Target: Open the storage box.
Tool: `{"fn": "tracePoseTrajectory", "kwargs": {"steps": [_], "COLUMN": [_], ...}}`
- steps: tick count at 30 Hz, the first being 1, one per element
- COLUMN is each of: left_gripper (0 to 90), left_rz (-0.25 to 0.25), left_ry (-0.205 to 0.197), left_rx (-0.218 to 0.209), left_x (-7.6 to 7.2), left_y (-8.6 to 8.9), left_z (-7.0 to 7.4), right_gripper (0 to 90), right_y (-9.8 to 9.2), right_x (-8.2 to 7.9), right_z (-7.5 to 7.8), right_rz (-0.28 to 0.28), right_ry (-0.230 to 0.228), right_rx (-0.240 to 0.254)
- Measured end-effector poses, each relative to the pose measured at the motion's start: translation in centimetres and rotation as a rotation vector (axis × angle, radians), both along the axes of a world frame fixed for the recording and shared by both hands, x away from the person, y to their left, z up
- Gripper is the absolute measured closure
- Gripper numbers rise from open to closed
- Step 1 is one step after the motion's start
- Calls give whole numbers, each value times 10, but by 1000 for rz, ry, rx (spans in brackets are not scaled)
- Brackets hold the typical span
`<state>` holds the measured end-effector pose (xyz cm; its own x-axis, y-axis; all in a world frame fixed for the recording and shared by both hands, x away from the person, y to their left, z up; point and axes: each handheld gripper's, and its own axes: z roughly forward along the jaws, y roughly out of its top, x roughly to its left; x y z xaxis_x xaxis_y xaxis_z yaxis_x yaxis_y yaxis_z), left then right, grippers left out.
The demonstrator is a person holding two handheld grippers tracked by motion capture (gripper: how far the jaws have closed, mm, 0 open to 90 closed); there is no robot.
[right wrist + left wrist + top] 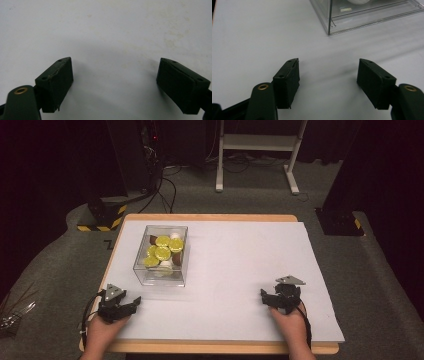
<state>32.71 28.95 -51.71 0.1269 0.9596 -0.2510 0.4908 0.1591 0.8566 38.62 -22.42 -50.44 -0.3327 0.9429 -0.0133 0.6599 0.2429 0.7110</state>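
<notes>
Clear acrylic forms the box [161, 255] that sits at about ten o'clock on the white table top [240, 265] in the high view, holding yellow lemon slices [163, 251] heaped over a few brown and white pieces. The left gripper [131, 304] rests at seven o'clock near the front edge, the box just beyond it toward one o'clock; the right gripper [265, 296] rests at five o'clock, well apart from the box. Both hands lie low on the table.

In the left gripper view, the jaws stand spread with bare table between them, gripping nothing. A corner of the box [362, 15] lies ahead at one o'clock, near but not touching, with a pale round piece inside.

In the right gripper view, the jaws are likewise spread wide over faintly stained white table, released and empty.

This looks like the starting pose, with the reach not yet begun. The left gripper seems the likely one to act; its next move calls for lifting clear of the box wall, coming in from above, and closing lightly on one slice.
</notes>
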Motion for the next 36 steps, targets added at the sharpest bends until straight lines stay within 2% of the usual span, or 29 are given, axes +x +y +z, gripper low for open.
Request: {"fn": "tracePoseTrajectory", "kwargs": {"steps": [2,3,6,7,12,16,18,19,22,26,27,28,31,34,36], "left_gripper": [358,367,391,393,379,371,368,368,366,361,360,361,358,358,357], "left_rz": [8,-1,-10,-16,-22,-17,-34,-29,-32,-54,-51,-61,-49,-59,-58], "left_ry": [-13,-2,0,-21,-44,-56,-54,-61,-71,-75,-78,-72,-89,-90,-97], "left_rx": [-14,-2,-14,-18,-17,-37,-26,-40,-48,-38,-47,-32,-61,-52,-61], "left_x": [1,0,0,-2,-5,-6,-7,-7,-8,-10,-10,-11,-11,-11,-10], "left_y": [-2,-1,-1,-3,-10,-16,-19,-21,-24,-29,-32,-32,-39,-41,-43], "left_z": [0,0,3,7,12,15,18,18,20,24,24,25,26,28,29], "right_gripper": [139,139,139,140,141,141,141,141,141,141,141,141,141,142,142], "right_y": [0,0,0,0,0,0,0,0,0,0,0,0,0,0,0], "right_x": [0,0,0,0,0,0,0,0,0,0,0,0,0,0,0], "right_z": [0,0,0,0,0,0,0,0,0,0,0,0,0,0,0], "right_rz": [0,0,0,0,0,0,0,0,0,0,0,0,0,-1,0], "right_ry": [0,0,0,0,-1,-1,-1,-1,-1,-1,-1,-1,-1,-1,0], "right_rx": [0,0,0,0,-1,-1,-1,-1,-1,-2,-2,-2,-2,-1,-2]}}
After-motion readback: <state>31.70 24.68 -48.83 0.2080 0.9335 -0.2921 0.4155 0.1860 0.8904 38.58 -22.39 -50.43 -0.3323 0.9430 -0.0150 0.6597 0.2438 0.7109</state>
